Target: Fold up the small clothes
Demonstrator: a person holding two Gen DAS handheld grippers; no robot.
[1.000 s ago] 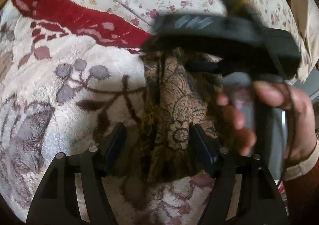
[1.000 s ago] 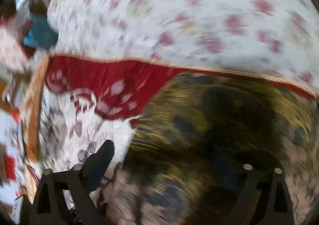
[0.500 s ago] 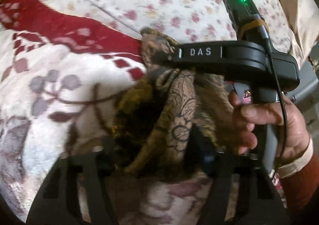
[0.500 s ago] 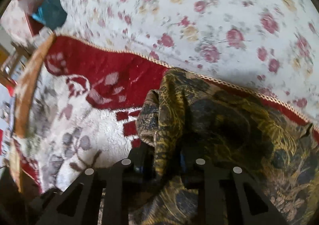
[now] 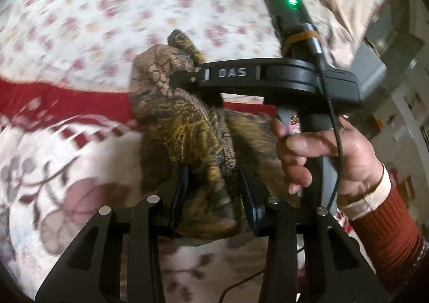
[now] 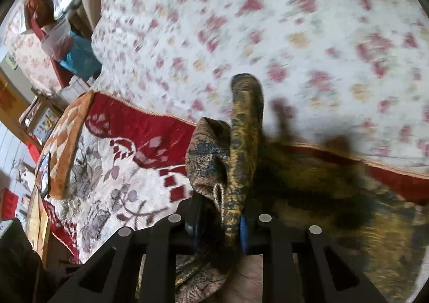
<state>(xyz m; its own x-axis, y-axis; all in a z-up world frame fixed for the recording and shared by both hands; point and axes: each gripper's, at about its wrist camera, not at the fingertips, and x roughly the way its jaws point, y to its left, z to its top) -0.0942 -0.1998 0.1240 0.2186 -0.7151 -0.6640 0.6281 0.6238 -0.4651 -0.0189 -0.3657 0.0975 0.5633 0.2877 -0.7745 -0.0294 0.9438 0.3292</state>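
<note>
Brown-and-gold patterned garment (image 5: 185,128), bunched and lifted off the red-and-white blanket (image 5: 61,147), with only its lower part trailing on the plush. Held at two places now: left gripper (image 5: 213,190) clenched on a thick fold near the bottom, right gripper (image 6: 219,220) clenched on a narrow rolled edge that stands up between its fingers.

Changed against a second ago: then hanging low and loose in front of the left wrist camera, with the right tool only arriving and its fingers wide apart. Half a second ago already pinched by both, near the blanket. Now raised higher, so that the top of the cloth sits in front of the flowered bedsheet (image 5: 107,8). Background much blurred in both views, so probably in quick motion upward or away.

Seen also in the left view: the right hand (image 5: 324,158) around the handle of the black tool marked DAS.

Meaning for the task, as a judgement: grasp finished, fold itself not yet begun. Cloth too crumpled for a clean crease; likely to need shaking or spreading flat on the blanket first. Some risk of the thin rolled edge slipping out of the right fingers during a pull.
</note>
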